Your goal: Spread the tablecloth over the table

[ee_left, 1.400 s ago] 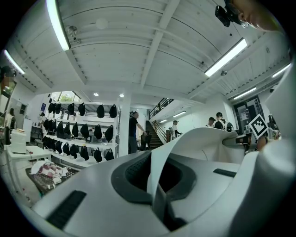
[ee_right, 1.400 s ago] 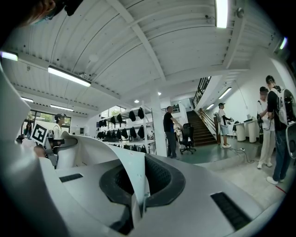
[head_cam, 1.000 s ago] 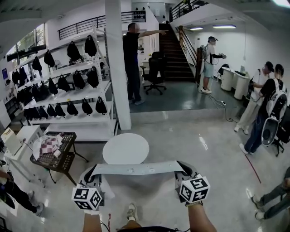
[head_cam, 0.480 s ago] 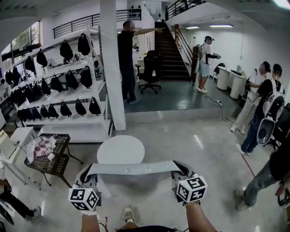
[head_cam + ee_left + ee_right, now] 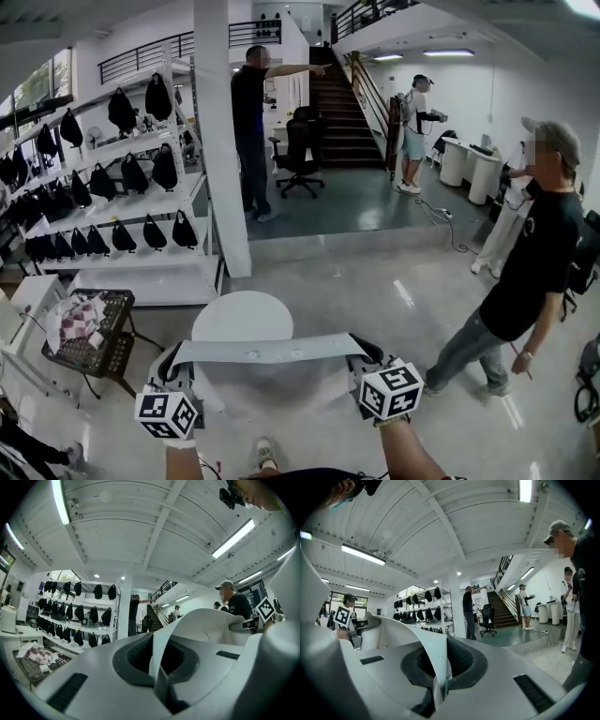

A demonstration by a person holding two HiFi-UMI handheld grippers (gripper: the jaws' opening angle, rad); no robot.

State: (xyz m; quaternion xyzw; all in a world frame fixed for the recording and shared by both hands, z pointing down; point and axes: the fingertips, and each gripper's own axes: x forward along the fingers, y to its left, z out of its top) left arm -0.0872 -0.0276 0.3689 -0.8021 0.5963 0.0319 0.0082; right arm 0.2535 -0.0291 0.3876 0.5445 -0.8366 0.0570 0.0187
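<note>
Your left gripper (image 5: 176,364) and right gripper (image 5: 361,354) each had jaws pinched on one end of the white tablecloth (image 5: 267,351). The cloth was stretched as a strip between them, at the near edge of the round white table (image 5: 239,317). Each marker cube (image 5: 391,390) bore black-and-white square codes. A person in black (image 5: 525,272) stood close on the right. A wire basket cart (image 5: 86,339) stood left of the table.

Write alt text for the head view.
The left tool and right tool each clamp an end of a white tablecloth stretched between them, a round table just beyond. A person in black stands at right; shelves of black bags line the left.
</note>
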